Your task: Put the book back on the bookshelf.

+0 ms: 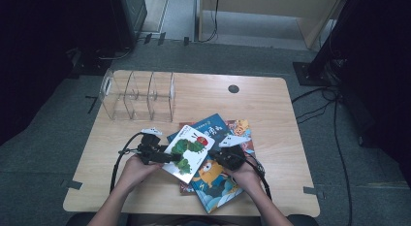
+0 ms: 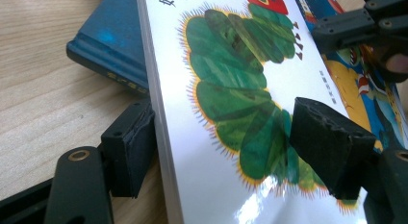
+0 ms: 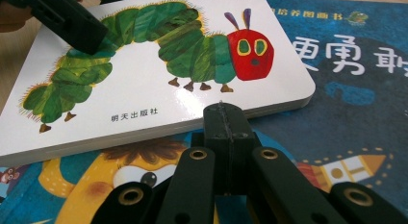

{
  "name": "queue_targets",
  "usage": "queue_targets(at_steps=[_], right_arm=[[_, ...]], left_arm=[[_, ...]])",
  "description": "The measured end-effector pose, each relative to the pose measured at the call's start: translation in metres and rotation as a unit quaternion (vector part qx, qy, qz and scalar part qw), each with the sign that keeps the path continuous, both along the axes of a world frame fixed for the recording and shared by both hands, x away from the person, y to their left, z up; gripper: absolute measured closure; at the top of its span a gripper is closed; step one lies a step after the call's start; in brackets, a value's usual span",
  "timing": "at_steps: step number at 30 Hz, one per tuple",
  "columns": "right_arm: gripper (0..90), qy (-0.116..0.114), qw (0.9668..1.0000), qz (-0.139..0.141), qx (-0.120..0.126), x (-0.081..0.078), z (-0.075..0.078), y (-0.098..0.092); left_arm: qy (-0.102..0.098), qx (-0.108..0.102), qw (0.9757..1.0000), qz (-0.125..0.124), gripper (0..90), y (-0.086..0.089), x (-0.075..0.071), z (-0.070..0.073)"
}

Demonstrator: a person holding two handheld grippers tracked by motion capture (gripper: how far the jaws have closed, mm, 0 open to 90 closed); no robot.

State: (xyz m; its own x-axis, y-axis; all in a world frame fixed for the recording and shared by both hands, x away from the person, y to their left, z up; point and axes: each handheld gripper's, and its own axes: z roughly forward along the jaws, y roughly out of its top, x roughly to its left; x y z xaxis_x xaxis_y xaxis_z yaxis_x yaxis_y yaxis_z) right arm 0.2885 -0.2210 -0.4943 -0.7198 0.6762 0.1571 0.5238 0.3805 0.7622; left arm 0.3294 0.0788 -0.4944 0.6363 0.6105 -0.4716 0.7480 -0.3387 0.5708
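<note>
High view: wooden table, a person's forearms entering from the near edge; left gripper clamped on the near-left edge of a white caterpillar board book; right gripper just right of that book, jaws pressed together with nothing between them; clear acrylic divider rack well beyond the left gripper, toward the table's far left.
Left gripper view: one pad under the book's edge, the other pad on the green caterpillar cover; book tilted, its held side raised off the table; dark blue book beyond and beneath it.
Right gripper view: closed jaws resting over an orange monster picture book, tips just short of the caterpillar book's lower edge; blue book with white Chinese characters ahead to the right.
</note>
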Motion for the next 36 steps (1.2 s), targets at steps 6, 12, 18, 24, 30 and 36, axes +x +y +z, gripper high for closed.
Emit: queue_targets(at_steps=[6,12,18,24,30,36], right_arm=[[90.0,0.005,1.0,-0.004,0.004,0.0,0.0,0.004],[90.0,0.0,1.0,-0.002,0.001,-0.001,0.0,0.007],[90.0,0.002,1.0,-0.002,0.001,-0.001,0.0,0.007],[90.0,-0.004,1.0,0.004,-0.003,-0.001,0.0,0.009],[90.0,-0.003,1.0,0.005,-0.002,-0.001,0.0,0.009],[90.0,-0.009,0.9999,0.011,-0.007,-0.003,0.0,0.01]], left_arm=[[0.022,-0.006,0.9997,0.004,27.8,0.002,0.003,-0.001],[0.041,0.003,0.9991,0.01,32.7,0.005,0.005,0.003],[0.033,-0.025,0.9988,0.028,44.2,0.012,0.005,0.011],[0.064,-0.015,0.9975,0.025,39.5,0.012,0.008,0.003],[0.051,-0.012,0.9984,0.019,37.4,0.012,0.008,0.002],[0.047,-0.02,0.9984,0.023,33.1,0.009,0.007,-0.002]])
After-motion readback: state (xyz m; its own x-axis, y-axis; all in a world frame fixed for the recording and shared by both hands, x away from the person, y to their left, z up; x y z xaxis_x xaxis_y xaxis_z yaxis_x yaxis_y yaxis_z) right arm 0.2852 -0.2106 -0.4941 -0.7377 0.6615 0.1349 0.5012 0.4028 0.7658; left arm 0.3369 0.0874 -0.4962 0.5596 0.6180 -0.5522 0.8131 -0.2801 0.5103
